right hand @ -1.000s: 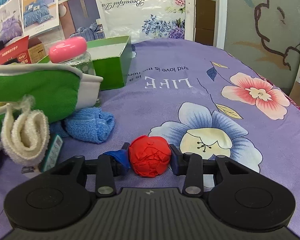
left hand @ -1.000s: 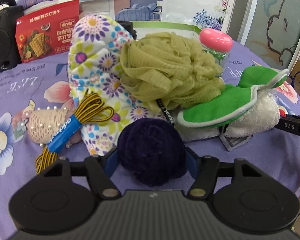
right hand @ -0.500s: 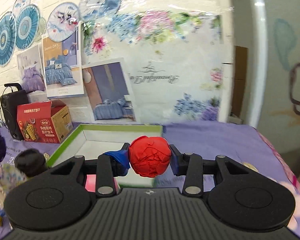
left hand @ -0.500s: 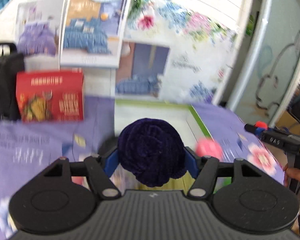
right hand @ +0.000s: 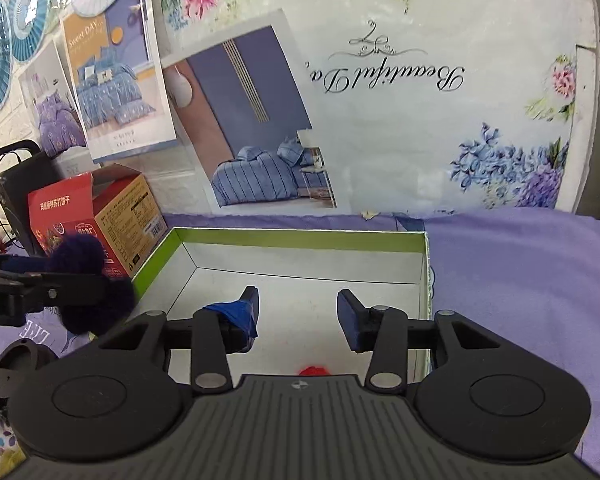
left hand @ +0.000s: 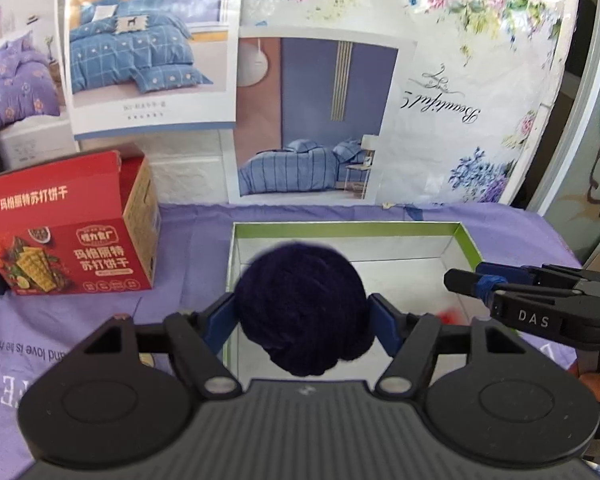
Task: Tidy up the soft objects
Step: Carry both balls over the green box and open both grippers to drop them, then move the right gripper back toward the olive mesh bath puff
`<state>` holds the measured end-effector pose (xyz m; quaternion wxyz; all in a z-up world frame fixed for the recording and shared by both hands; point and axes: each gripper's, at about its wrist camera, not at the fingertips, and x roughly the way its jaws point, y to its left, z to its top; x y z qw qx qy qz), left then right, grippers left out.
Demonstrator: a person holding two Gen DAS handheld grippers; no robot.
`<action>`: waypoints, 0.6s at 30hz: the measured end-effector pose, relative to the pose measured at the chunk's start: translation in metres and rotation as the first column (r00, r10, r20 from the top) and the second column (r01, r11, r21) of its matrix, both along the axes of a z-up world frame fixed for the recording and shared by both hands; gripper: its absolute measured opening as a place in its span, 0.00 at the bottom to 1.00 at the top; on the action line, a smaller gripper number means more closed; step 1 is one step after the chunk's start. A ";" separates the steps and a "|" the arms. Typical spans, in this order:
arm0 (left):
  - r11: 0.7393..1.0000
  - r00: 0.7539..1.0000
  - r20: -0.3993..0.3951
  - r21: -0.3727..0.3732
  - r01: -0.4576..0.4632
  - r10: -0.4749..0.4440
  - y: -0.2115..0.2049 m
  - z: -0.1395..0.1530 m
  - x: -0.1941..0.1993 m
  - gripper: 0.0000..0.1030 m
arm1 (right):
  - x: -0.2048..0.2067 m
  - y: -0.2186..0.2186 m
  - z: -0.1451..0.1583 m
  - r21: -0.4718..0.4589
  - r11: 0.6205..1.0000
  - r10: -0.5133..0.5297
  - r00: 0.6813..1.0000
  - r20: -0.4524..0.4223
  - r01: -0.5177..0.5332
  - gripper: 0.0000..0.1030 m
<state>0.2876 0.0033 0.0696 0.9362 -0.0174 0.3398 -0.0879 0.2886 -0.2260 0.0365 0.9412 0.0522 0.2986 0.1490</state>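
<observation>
Depositing step in hand: right gripper stands spread and empty over the green-rimmed box, the red ball lying inside, while left gripper pinches the dark-blue yarn ball at the box's near edge — next move, judged: advance over the tray and release.

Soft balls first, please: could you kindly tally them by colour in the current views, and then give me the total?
Dark purple: 1, the dark purple ball held in the left tool at the near rim of the green-rimmed box.
Red: 1, the red ball lying in the box, below the open right tool.
Total: 2
</observation>
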 end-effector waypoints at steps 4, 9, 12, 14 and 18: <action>0.999 0.998 0.066 0.036 -0.003 0.000 -0.005 0.006 -0.004 0.89 | -0.010 -0.002 0.007 -0.002 1.000 0.000 1.000 0.029 0.000 0.27; 0.999 0.992 0.124 0.045 0.001 -0.007 0.002 0.021 -0.031 0.91 | -0.042 -0.012 0.023 0.005 1.000 -0.007 0.995 0.096 0.007 0.28; 0.999 0.989 0.147 0.037 0.001 -0.006 0.013 0.026 -0.058 0.93 | -0.077 -0.017 0.033 0.020 1.000 -0.018 0.990 0.140 0.015 0.29; 0.999 0.988 0.156 0.033 -0.007 0.002 0.023 0.028 -0.077 0.93 | -0.103 -0.019 0.038 0.028 1.000 -0.018 0.986 0.163 0.014 0.29; 0.999 0.986 0.164 0.042 -0.030 0.023 0.044 0.026 -0.120 0.94 | -0.153 -0.020 0.040 0.056 0.998 -0.032 0.981 0.192 0.021 0.30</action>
